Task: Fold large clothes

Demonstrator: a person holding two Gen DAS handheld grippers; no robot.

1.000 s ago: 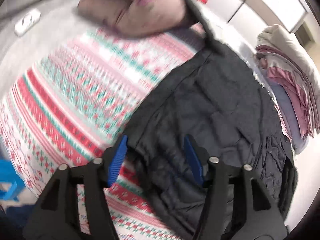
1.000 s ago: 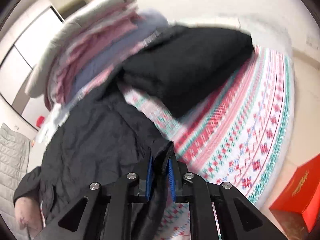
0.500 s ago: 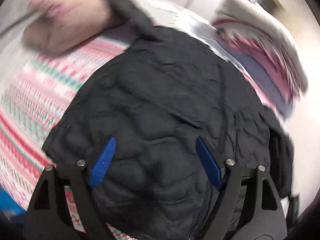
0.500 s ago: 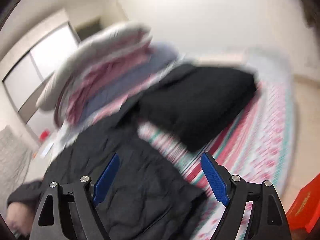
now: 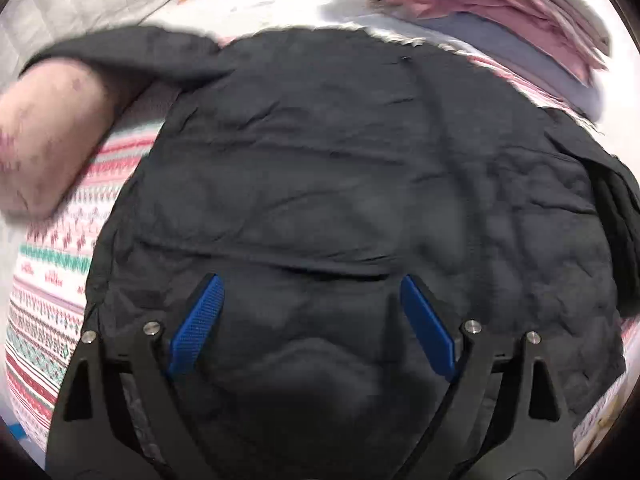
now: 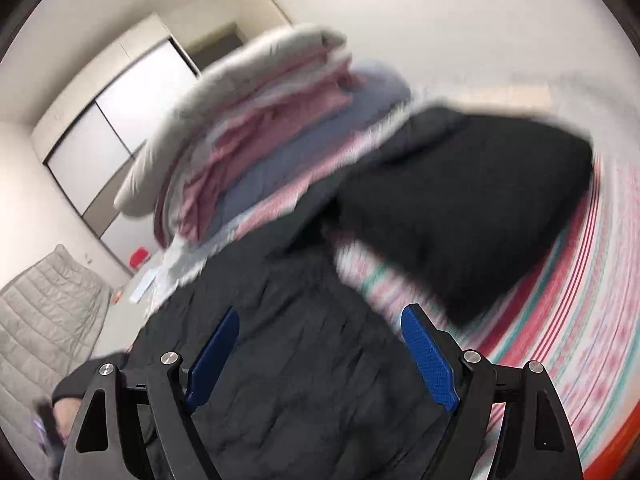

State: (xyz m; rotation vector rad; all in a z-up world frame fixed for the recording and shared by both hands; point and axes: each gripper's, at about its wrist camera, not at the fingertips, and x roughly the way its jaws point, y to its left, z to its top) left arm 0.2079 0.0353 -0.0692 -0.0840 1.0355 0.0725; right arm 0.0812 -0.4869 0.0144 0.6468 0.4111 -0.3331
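Patterned bedspread (image 5: 52, 280), stacked bedding (image 6: 256, 148).

The right gripper (image 6: 320, 344) is seen at lower centre with its jaws spread wide over a black jacket (image 6: 280, 360). A folded black garment (image 6: 460, 208) lies right of centre on a patterned sheet (image 6: 560, 320). Stacked bedding (image 6: 256, 136) fills the upper middle.

Soft, even indoor light, bright on the white wall (image 6: 460, 40). Both fisheye views bend hard toward dark corners. Motion blur smears the folded bedding stack (image 6: 260, 140) and patterned bedspread (image 6: 580, 320); the black quilted jacket (image 5: 340, 180) swallows detail, with a shadow near the lens.
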